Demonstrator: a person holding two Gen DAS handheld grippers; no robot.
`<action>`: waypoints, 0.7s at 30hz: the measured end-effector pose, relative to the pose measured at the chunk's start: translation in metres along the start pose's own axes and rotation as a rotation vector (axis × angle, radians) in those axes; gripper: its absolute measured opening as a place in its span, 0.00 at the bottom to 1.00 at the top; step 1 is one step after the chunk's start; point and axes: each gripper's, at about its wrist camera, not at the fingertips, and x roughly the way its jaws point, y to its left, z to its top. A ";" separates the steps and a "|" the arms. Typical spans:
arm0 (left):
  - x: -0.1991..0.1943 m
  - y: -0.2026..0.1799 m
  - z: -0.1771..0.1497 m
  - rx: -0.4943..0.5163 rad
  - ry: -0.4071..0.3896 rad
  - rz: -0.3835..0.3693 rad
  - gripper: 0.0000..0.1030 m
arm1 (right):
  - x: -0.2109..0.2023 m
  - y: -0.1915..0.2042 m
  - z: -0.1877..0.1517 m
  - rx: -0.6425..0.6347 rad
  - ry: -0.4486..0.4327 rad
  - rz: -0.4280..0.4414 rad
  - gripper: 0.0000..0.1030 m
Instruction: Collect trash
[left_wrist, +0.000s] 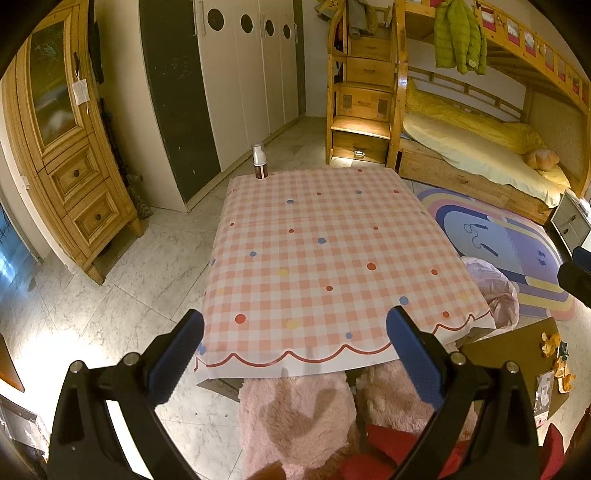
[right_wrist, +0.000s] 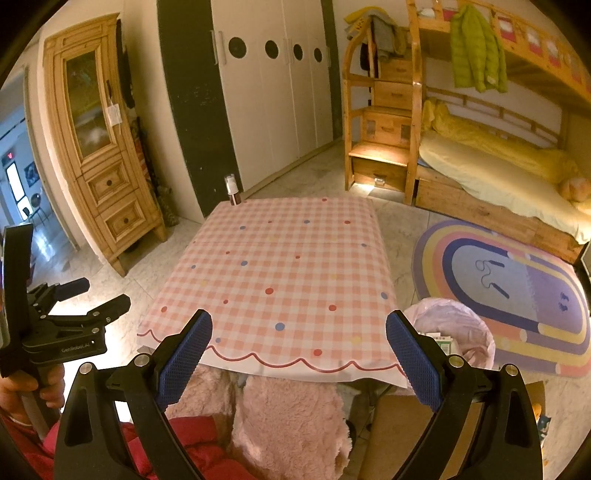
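**Both tools wide and empty above the near edge of the table**

At the far left stands a wooden cabinet (left_wrist: 70, 184) with drawers, and beside it white wardrobe doors (left_wrist: 251, 74). The left tool (left_wrist: 295, 354) hovers over the near edge of the table (left_wrist: 314, 240), which carries a pink checked cloth with coloured dots; its blue fingers (left_wrist: 177, 358) are spread wide and hold nothing. In the right wrist view this tool (right_wrist: 96, 295) shows at the left edge, held by a hand (right_wrist: 22, 387). A small bottle (left_wrist: 259, 161) stands upright at the far left corner of the table.

The right tool (right_wrist: 299, 354) is also wide open and empty, near the same edge. To the right of the table, on the floor, is a bin with a pink bag (right_wrist: 454, 332); some paper packaging lies inside. Further right, scraps of trash (left_wrist: 557, 365) lie on a brown cardboard sheet (left_wrist: 517, 347). A rainbow rug (right_wrist: 509, 291) and a bunk bed (right_wrist: 498, 173) fill the right side.
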 end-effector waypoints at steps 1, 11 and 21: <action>0.000 0.000 0.000 0.000 0.000 0.001 0.93 | 0.000 0.000 0.000 -0.001 0.000 0.000 0.91; 0.001 0.001 0.001 0.001 0.001 -0.001 0.93 | -0.001 -0.002 0.001 0.002 0.001 0.001 0.91; 0.001 0.002 0.001 0.002 0.002 -0.001 0.93 | -0.001 -0.003 0.002 0.003 0.003 0.001 0.91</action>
